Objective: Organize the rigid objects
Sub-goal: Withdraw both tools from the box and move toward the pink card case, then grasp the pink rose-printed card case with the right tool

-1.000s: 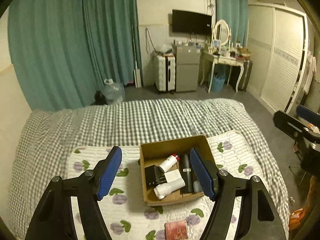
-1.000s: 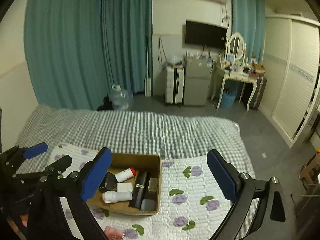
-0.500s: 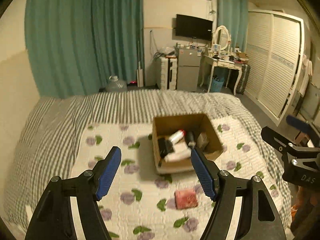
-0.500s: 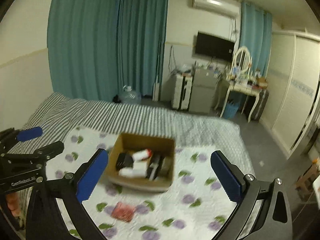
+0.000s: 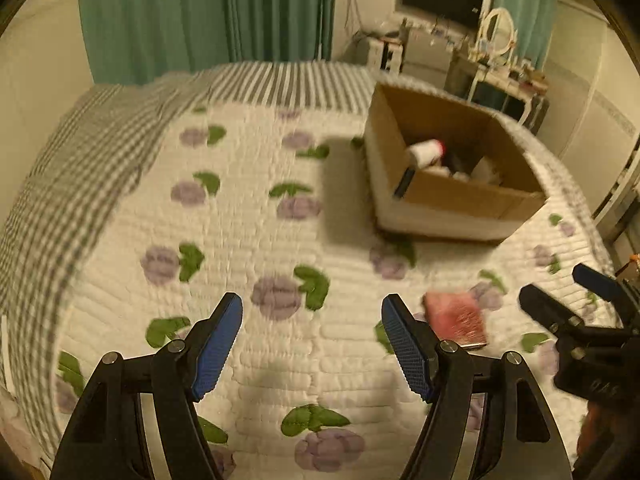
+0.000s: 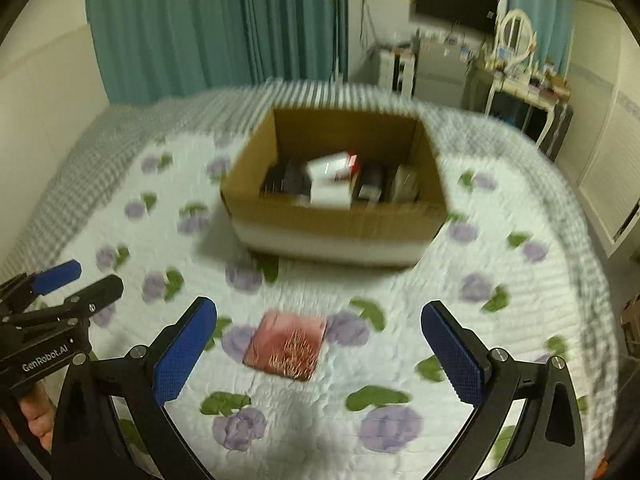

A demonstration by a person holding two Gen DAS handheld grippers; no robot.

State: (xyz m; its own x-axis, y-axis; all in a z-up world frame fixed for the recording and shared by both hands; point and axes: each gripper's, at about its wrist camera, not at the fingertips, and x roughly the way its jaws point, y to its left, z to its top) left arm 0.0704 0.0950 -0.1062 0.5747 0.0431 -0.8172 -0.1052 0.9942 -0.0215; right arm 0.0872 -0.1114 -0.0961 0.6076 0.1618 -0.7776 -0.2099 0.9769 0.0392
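Note:
A flat red box (image 6: 287,344) lies on the flowered quilt, just ahead of my right gripper (image 6: 320,356), which is open and empty above it. In the left wrist view the red box (image 5: 456,320) lies to the right of my left gripper (image 5: 312,344), which is open and empty over bare quilt. A cardboard box (image 6: 340,216) stands further back on the bed and holds a white bottle with a red cap (image 5: 426,151) and several dark and white items. It also shows in the left wrist view (image 5: 460,200).
The bed has a flowered white quilt (image 5: 240,220) over a grey checked cover (image 5: 60,184). Teal curtains (image 6: 220,28), a dressing table (image 6: 524,88) and a wardrobe stand beyond the bed. Each gripper shows at the edge of the other's view.
Both grippers have dropped lower and closer to the quilt. The red box now lies just ahead of the right gripper, and the cardboard box looms larger.

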